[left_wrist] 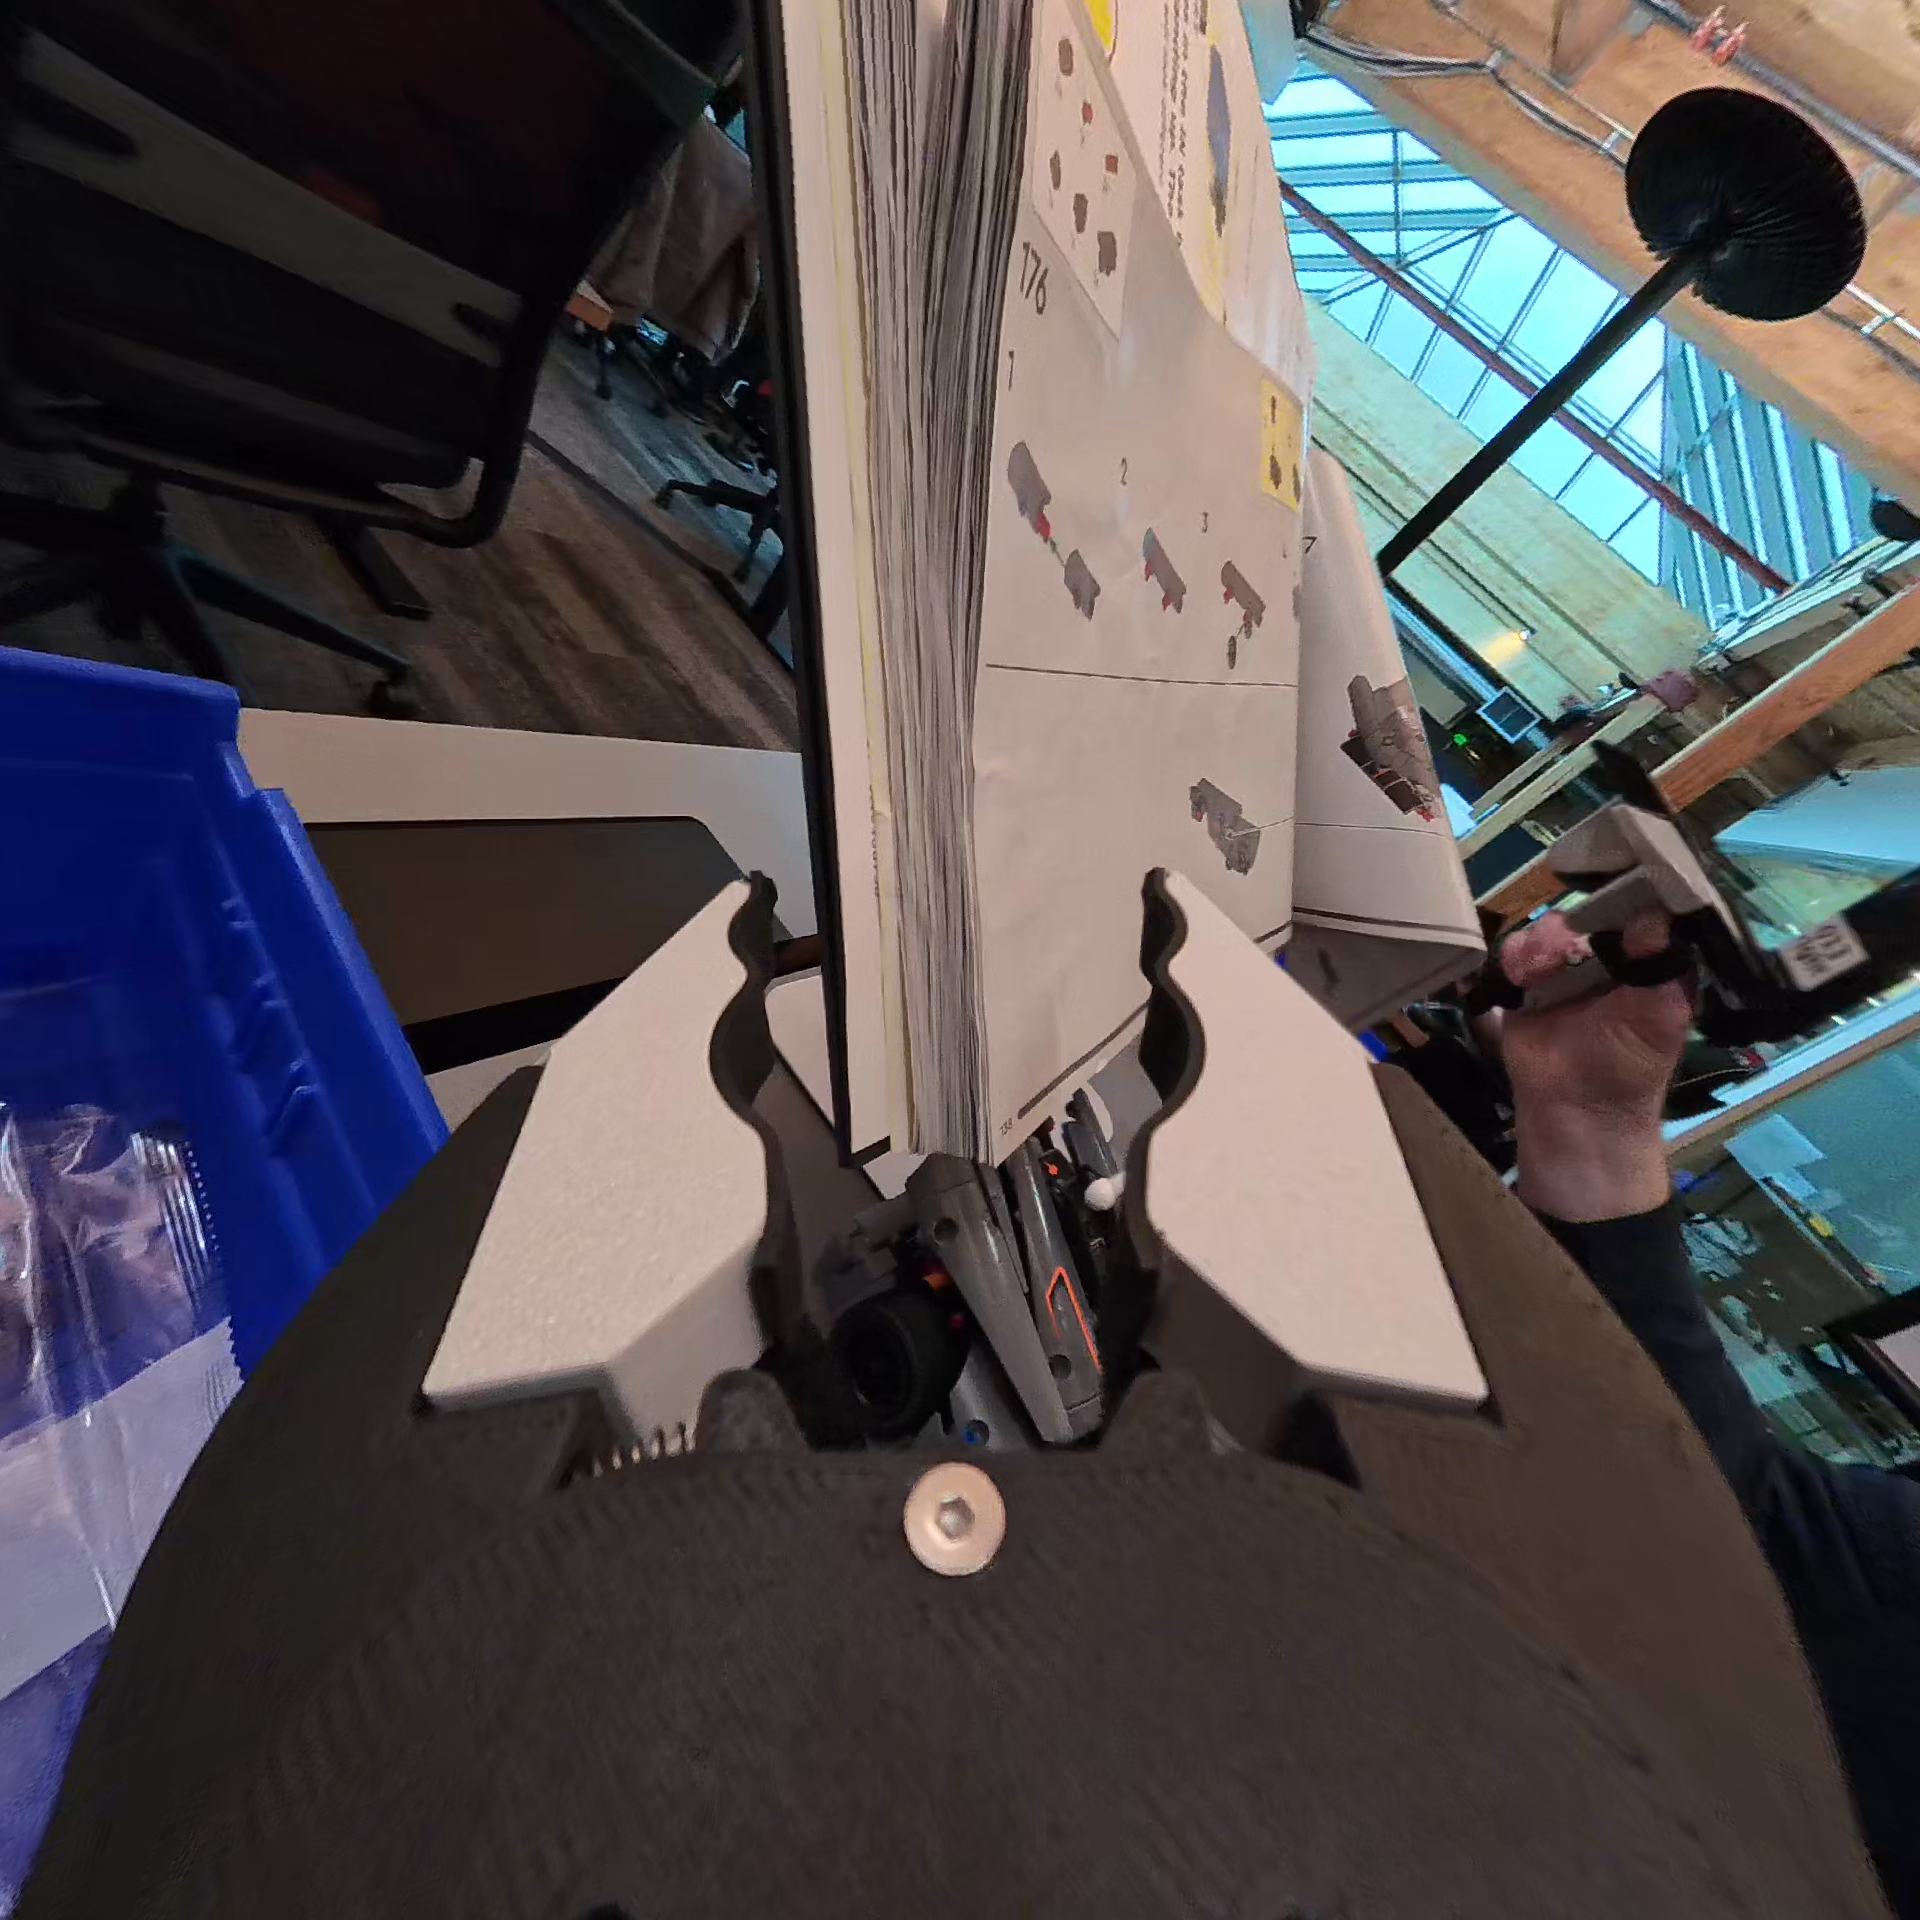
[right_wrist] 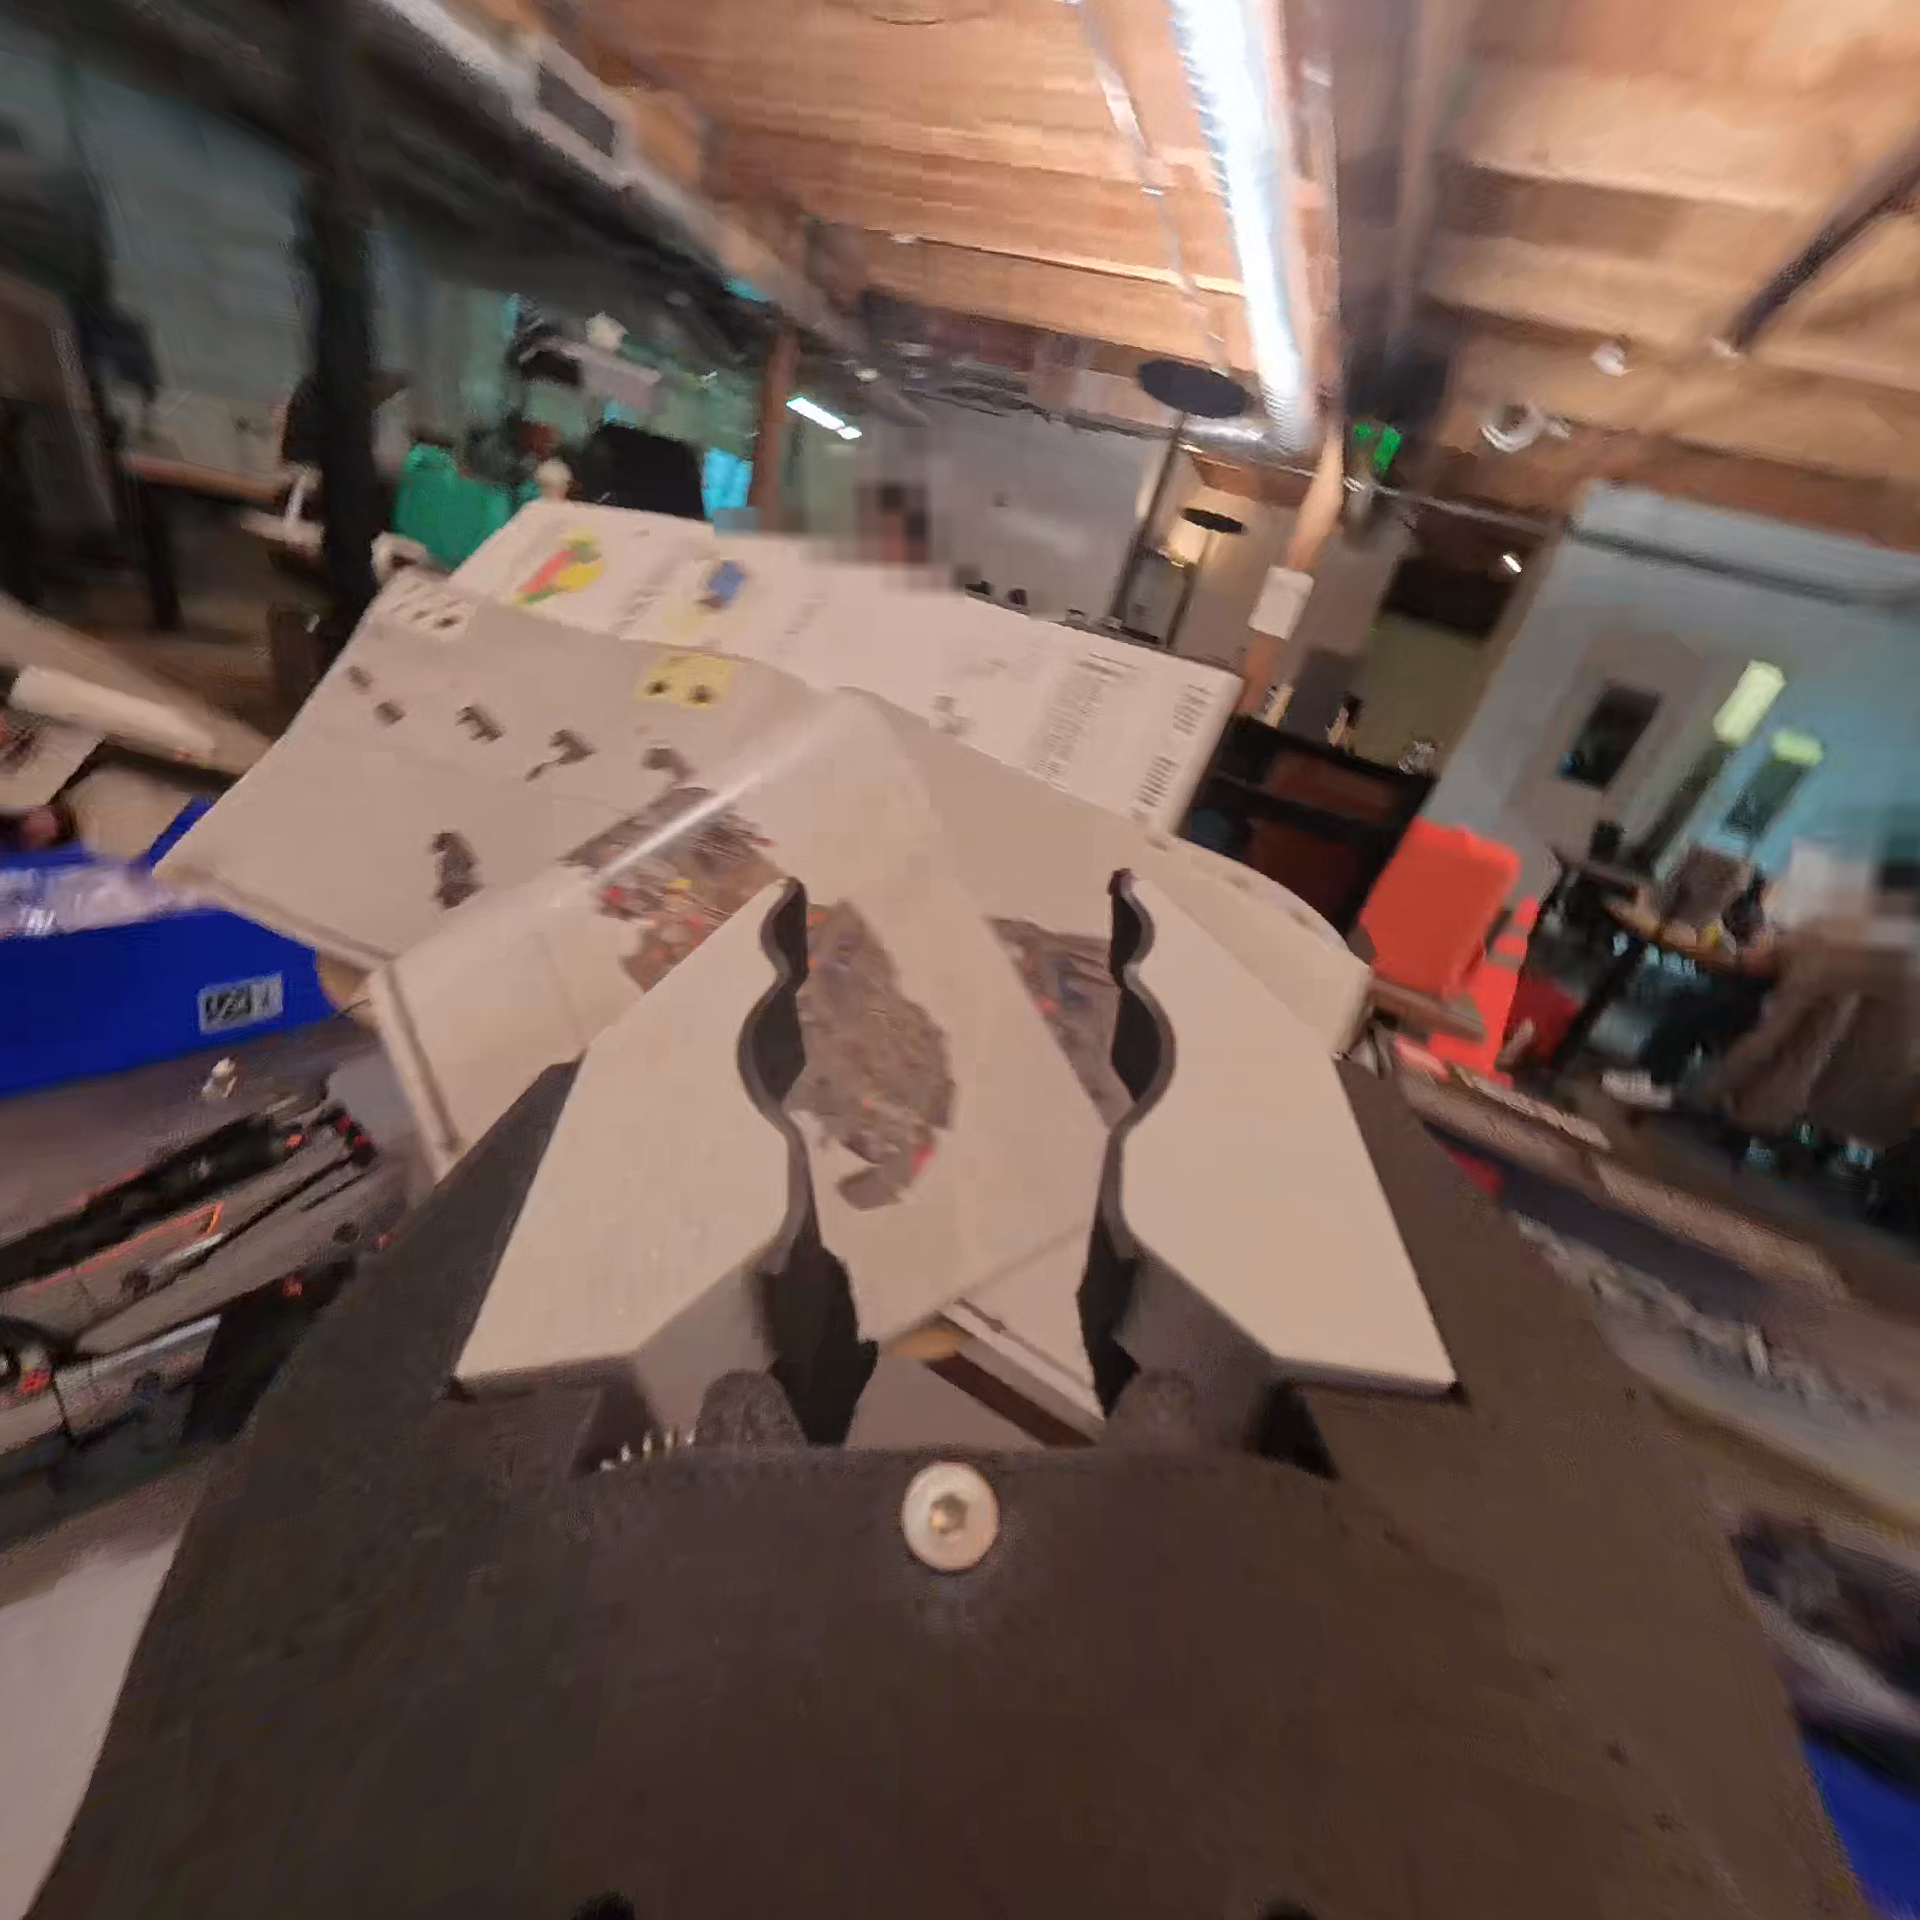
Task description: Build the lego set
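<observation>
Two claws are busy with the thick white paper instruction booklet (left_wrist: 1091, 644) rather than with any bricks, so the step in hand looks like page-turning: finding the next build stage.

In the left wrist view the left claw (left_wrist: 956, 894) stands released, its white fingers (left_wrist: 623, 1143) spread to either side of the booklet's fanned block of pages, which rises on edge between them. I cannot tell whether the pads actually touch the paper. Just below the booklet's lower edge, deep between the fingers, sits the partly built grey Lego vehicle with a black tyre and orange trim (left_wrist: 997, 1288). A blue plastic bin holding clear bags (left_wrist: 156, 987) stands to the left.

Farther right in the same view a hand (left_wrist: 1590, 1049) holds the right claw at the outer corner of the opened pages. The right wrist view is blurred; it shows the right claw (right_wrist: 956, 894) with its jaws apart and a loose sheet (right_wrist: 904, 1060) lying between the fingers, unpinched as far as I can tell. The grey model lies on the counter (right_wrist: 83, 1662) at left, near the blue bin.

The next move, I judge, calls for laying the booklet flat on the counter at the wanted spread without creasing the thin sheets, then freeing both claws for the model.
</observation>
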`<state>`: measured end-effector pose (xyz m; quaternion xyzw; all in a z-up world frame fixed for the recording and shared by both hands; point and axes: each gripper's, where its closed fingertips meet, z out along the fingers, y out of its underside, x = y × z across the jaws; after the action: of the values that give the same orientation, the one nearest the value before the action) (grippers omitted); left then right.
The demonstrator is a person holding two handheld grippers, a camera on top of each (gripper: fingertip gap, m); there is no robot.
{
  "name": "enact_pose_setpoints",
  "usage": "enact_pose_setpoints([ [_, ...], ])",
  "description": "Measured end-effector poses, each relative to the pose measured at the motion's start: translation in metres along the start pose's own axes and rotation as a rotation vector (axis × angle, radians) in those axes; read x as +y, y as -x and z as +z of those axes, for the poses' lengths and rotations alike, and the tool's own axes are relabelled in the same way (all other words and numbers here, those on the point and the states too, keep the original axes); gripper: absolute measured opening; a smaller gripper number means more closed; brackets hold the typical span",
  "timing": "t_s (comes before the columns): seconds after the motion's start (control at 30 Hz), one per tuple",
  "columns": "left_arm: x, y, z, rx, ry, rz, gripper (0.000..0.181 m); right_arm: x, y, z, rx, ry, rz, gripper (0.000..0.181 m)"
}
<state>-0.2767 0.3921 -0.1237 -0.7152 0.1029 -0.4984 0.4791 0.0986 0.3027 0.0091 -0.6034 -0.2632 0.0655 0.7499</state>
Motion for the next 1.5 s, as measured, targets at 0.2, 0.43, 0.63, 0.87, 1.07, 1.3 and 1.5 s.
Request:
enact_pose_setpoints([
  [0.2, 0.006, -0.006, 0.007, 0.008, 0.034, 0.021, 0.068, 0.062, 0.053, 0.076, -0.176, 0.299, -0.121, 0.103],
  [0.43, 0.008, -0.003, 0.008, 0.009, 0.038, 0.011, 0.067, 0.117, -0.003, 0.103, -0.095, 0.428, -0.107, 0.122],
  [0.63, 0.01, 0.001, 0.008, 0.002, 0.043, 0.005, 0.067, 0.118, -0.033, 0.105, -0.167, 0.42, -0.081, 0.12],
  [0.87, 0.015, 0.004, 0.011, -0.002, 0.059, 0.003, 0.067, 0.119, -0.042, 0.102, -0.209, 0.411, -0.082, 0.101],
  [1.07, 0.015, 0.003, 0.011, -0.005, 0.059, 0.006, 0.066, 0.118, -0.048, 0.099, -0.149, 0.403, -0.155, 0.073],
  [1.3, 0.014, 0.004, 0.01, -0.004, 0.055, 0.003, 0.066, 0.118, -0.043, 0.102, -0.171, 0.432, -0.192, 0.051],
  [1.5, 0.014, 0.004, 0.011, -0.002, 0.057, 0.005, 0.066, 0.118, -0.04, 0.104, -0.192, 0.442, -0.205, 0.041],
])
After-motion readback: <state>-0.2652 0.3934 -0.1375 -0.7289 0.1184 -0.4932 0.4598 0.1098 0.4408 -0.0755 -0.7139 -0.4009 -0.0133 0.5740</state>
